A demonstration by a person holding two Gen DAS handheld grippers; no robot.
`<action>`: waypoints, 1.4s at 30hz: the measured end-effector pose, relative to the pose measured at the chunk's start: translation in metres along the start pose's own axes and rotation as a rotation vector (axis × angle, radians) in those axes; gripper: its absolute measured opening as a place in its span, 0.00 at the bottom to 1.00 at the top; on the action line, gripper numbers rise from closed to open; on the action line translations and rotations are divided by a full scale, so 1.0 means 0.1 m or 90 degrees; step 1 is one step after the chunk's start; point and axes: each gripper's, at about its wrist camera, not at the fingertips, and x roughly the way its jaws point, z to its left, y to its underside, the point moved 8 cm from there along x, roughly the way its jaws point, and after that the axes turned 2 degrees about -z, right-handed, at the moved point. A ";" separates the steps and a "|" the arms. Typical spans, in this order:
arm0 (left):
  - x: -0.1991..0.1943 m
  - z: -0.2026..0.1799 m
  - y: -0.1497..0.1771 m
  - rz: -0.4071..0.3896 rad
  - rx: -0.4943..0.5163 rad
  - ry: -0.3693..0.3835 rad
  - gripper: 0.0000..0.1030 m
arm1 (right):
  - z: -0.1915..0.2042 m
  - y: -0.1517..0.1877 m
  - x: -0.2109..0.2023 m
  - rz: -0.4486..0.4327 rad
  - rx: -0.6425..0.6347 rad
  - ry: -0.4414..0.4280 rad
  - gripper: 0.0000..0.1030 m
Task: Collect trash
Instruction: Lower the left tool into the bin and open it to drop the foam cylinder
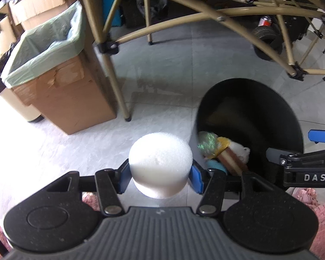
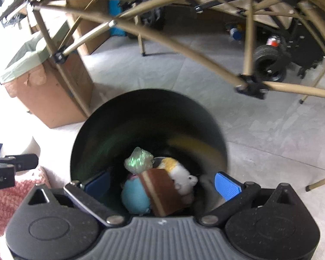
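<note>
My left gripper [image 1: 160,174] is shut on a white foam cylinder [image 1: 160,162], its blue pads pressed on both sides, held above the pale floor just left of a round black bin [image 1: 249,108]. Inside the bin [image 2: 149,119] lie a crumpled shiny wrapper [image 2: 138,159], a brown block [image 2: 162,191], a white and yellow plush [image 2: 182,173] and a light blue plush [image 2: 135,197]. My right gripper [image 2: 162,184] hangs over the bin's mouth, open wide with nothing between its blue pads. The right gripper [image 1: 296,145] also shows in the left wrist view.
A cardboard box lined with a green bag [image 1: 54,49] stands at the left, beside more boxes. Tan folding table legs [image 1: 117,73] cross the back. A black wheeled cart [image 2: 270,62] sits behind. A pink rug [image 2: 6,197] lies near my grippers.
</note>
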 end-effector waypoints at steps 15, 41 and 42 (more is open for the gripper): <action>0.07 -1.04 -0.27 -0.010 0.060 0.078 0.55 | -1.20 -0.06 -0.82 -0.114 0.150 0.092 1.00; 0.21 -1.18 -0.34 -0.003 0.069 0.060 0.98 | -1.15 -0.10 -0.93 -0.136 0.143 0.083 1.00; 0.17 -1.15 -0.36 -0.013 0.068 0.059 0.98 | -1.13 -0.11 -0.97 -0.143 0.141 0.078 1.00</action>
